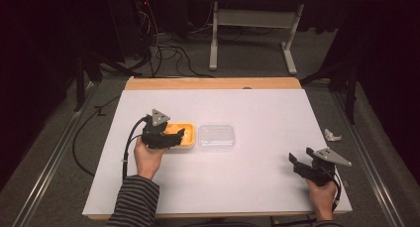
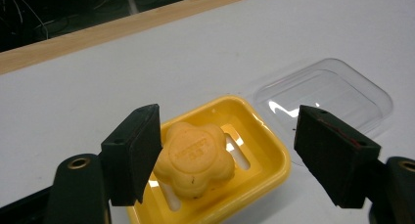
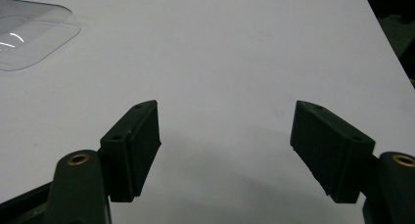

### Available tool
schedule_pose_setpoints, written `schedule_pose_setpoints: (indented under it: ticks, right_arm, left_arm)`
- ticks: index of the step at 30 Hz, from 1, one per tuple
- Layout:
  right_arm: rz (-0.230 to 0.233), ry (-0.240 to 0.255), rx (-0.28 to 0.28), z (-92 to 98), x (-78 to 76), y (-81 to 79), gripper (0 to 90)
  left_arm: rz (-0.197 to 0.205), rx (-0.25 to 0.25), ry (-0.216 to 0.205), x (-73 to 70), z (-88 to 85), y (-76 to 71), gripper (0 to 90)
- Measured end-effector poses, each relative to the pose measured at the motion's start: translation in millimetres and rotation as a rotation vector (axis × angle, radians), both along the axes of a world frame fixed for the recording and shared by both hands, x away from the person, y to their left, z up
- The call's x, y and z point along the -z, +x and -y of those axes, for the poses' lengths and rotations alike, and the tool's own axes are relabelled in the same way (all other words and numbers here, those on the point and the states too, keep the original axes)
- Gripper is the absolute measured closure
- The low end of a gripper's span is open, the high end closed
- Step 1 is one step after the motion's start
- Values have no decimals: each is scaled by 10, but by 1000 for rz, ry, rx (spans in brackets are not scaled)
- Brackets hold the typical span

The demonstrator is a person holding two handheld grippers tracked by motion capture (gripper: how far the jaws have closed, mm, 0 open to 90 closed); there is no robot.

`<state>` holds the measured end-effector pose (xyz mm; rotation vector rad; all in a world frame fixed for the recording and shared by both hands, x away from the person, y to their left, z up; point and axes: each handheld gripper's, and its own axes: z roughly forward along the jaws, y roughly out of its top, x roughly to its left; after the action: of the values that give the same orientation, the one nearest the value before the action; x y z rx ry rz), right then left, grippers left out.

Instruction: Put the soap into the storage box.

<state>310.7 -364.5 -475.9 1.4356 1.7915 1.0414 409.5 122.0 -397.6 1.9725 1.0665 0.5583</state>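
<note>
A yellow soap dish (image 1: pixel 187 138) (image 2: pixel 266 150) sits left of centre on the white table. In it lies an orange flower-shaped soap (image 2: pixel 195 158). A clear plastic lid (image 1: pixel 216 137) (image 2: pixel 325 94) (image 3: pixel 27 33) lies flat beside the dish, on its right. My left gripper (image 1: pixel 171 135) (image 2: pixel 227 153) hovers open over the dish, its jaws wide, with the soap close to the left jaw and not clamped. My right gripper (image 1: pixel 299 162) (image 3: pixel 225 150) stands open near the table's front right corner, nothing between its jaws.
The white table top (image 1: pixel 257 108) has a wooden strip (image 1: pixel 213 83) along its far edge. A crumpled white scrap (image 1: pixel 332 135) lies on the floor past the right edge. Cables and a table frame (image 1: pixel 252 33) are on the floor beyond.
</note>
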Motion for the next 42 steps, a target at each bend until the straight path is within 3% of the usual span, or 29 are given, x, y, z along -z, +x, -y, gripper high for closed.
schedule_pose_setpoints:
  ticks: [3, 5, 24, 42]
  right_arm:
    - [-2, -3, -2, -8, 1, 3, 271]
    - [-2, -4, -2, -9, 1, 3, 272]
    - [-8, -7, 3, -14, 2, 5, 272]
    - [-5, -7, 3, -14, 1, 4, 272]
  left_arm:
    - [-4, -7, -30, 9, -24, -72, 264]
    - [4, -7, -18, 6, -60, -101, 264]
    - [24, -1, -90, 14, -228, -392, 260]
    - [24, 9, -113, 37, -299, -576, 257]
